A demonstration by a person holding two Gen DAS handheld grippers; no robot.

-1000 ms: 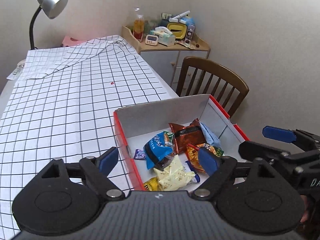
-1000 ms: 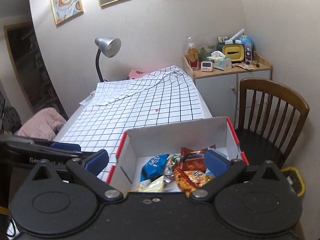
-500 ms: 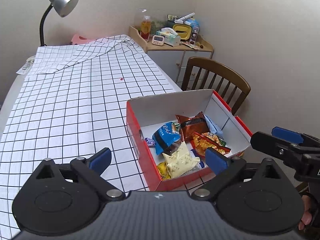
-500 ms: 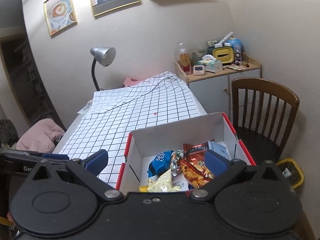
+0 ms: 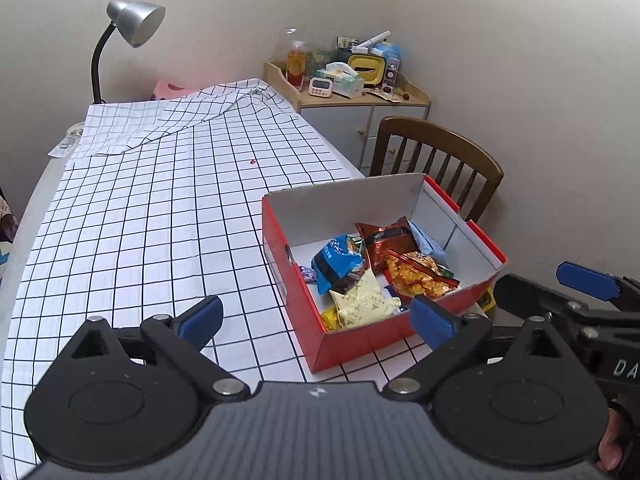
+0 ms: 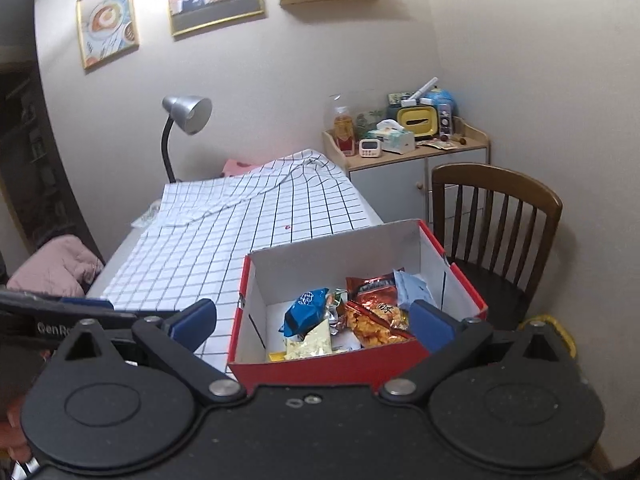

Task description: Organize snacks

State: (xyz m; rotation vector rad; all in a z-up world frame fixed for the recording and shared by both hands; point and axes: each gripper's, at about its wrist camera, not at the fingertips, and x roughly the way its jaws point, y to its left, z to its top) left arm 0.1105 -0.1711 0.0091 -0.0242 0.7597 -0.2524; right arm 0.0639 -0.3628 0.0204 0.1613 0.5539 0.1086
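Note:
A red cardboard box (image 5: 360, 338) with white inner walls stands at the right edge of the checked tablecloth (image 5: 140, 240). Inside lie several snack packets: a blue one (image 5: 336, 260), a brown-red one (image 5: 384, 240), an orange chips bag (image 5: 416, 276) and a pale yellow one (image 5: 364, 304). My left gripper (image 5: 316, 322) hovers open above the box's near left corner, nothing between its pads. My right gripper (image 6: 312, 322) is open too, just short of the box's front wall (image 6: 328, 368), and shows at the right in the left wrist view (image 5: 560, 284).
A wooden chair (image 5: 440, 140) stands right behind the box. A cabinet (image 5: 348, 108) cluttered with a bottle, timer and tissue box fills the far corner. A silver desk lamp (image 5: 136, 24) rises at the table's far left. Pink clothing (image 6: 60, 268) lies left of the table.
Both grippers have drawn back from the box, which now sits farther ahead in both views. The left jaws have spread slightly wider. The snacks in the box have not moved.

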